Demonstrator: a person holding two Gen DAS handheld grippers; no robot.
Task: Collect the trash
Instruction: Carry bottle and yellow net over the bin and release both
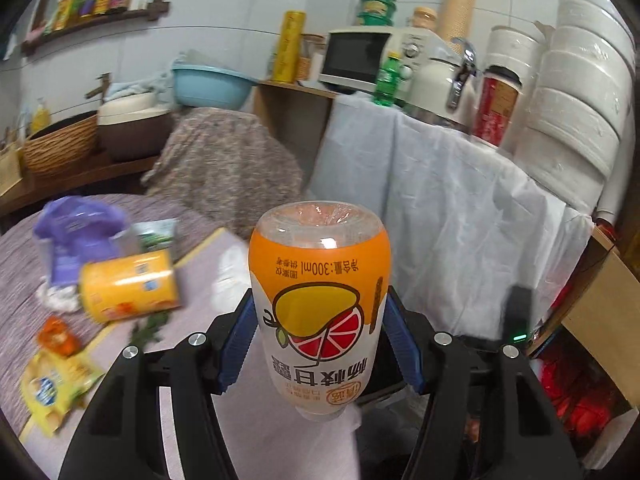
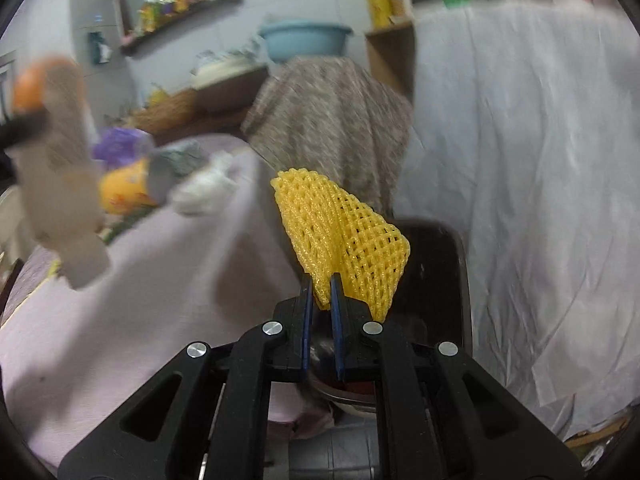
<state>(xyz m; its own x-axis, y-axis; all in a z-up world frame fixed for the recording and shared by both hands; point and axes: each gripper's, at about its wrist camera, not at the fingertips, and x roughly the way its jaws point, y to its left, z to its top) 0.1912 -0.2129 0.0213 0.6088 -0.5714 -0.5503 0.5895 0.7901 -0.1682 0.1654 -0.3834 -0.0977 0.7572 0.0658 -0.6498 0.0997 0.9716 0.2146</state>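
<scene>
My left gripper (image 1: 320,312) is shut on an empty orange-and-white drink bottle (image 1: 320,292), held upside down above the table's edge. The same bottle shows blurred at the far left of the right wrist view (image 2: 56,152). My right gripper (image 2: 322,284) is shut on a yellow foam fruit net (image 2: 340,228), held over a dark bin (image 2: 440,280) beside the table. On the purple tablecloth (image 1: 24,280) lie a yellow can (image 1: 128,286), a purple bag (image 1: 76,232), a yellow wrapper (image 1: 52,388), an orange wrapper (image 1: 58,336) and a crumpled white tissue (image 2: 204,192).
A white cloth (image 1: 440,200) drapes a counter with a microwave (image 1: 356,60), kettle (image 1: 440,80) and green bottle (image 1: 386,78). A chair with a patterned cover (image 1: 232,160) stands behind the table. A blue basin (image 1: 208,84) and a wicker basket (image 1: 60,144) sit on the back shelf.
</scene>
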